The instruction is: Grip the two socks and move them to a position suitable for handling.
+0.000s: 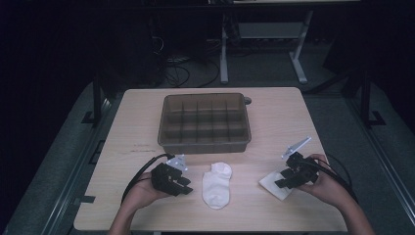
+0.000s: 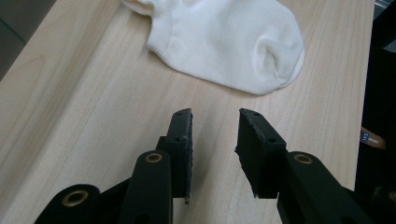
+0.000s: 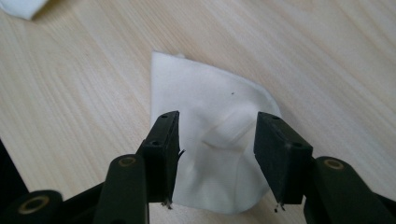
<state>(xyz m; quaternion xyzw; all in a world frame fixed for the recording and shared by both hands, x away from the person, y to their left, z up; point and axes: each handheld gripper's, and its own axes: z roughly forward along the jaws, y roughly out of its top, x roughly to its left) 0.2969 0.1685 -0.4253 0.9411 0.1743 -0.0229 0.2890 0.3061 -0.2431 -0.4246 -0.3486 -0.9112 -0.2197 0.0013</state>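
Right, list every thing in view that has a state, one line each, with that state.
Left gripper: open, nothing between its jaws, short of the sock.
Right gripper: open, jaws either side of the folded sock.
Sock: flat on the table, cuff towards the bin.
Folded sock: on the table, rumpled in the middle.
Divided bin: upright, the compartments in view empty.

- Left gripper (image 1: 182, 185): black, angular body, grey three-cornered plate, black cable.
- Right gripper (image 1: 280, 183): black, brass-ringed holes, screws in its flat pads (image 3: 164, 140).
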